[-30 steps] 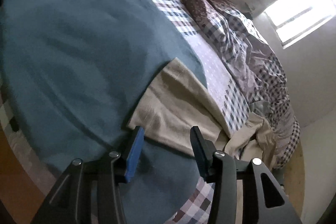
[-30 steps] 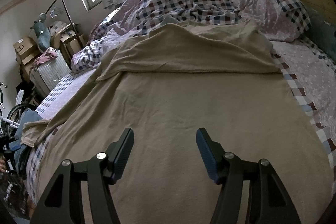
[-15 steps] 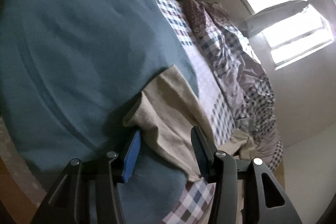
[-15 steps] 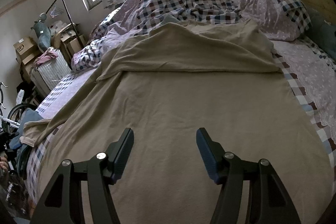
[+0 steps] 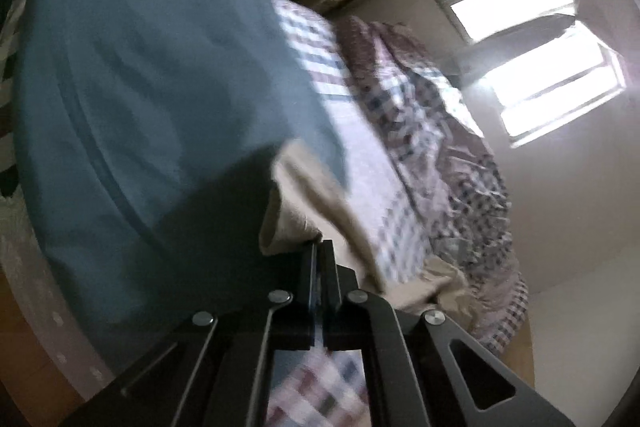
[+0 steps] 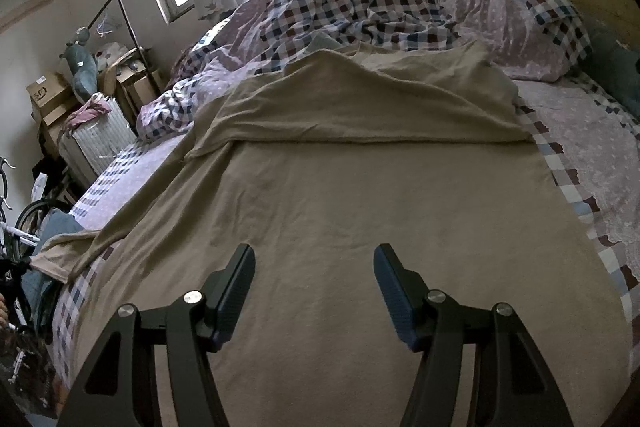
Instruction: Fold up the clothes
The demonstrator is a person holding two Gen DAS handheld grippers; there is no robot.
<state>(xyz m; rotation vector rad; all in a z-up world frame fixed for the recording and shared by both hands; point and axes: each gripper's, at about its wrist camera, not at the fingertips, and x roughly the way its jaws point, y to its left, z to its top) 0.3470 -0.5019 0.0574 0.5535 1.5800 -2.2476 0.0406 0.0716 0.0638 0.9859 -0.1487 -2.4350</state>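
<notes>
Since 0.5 s ago, L tongs [image 5: 319,247] are clamped shut on beige garment's sleeve end [image 5: 280,223], R tongs [image 6: 314,283] held agape over garment body [image 6: 360,195] spread on bed [image 6: 580,131]; sleeve fold-in prob. underway, next calls for carrying sleeve across body.

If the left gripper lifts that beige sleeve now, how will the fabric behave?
Likely floppy: the beige garment lies creased and draped flat over the bed. The sleeve pinched by the left gripper already sags around it. Probably light, but the body may drag along, since the right gripper is open above it.
</notes>
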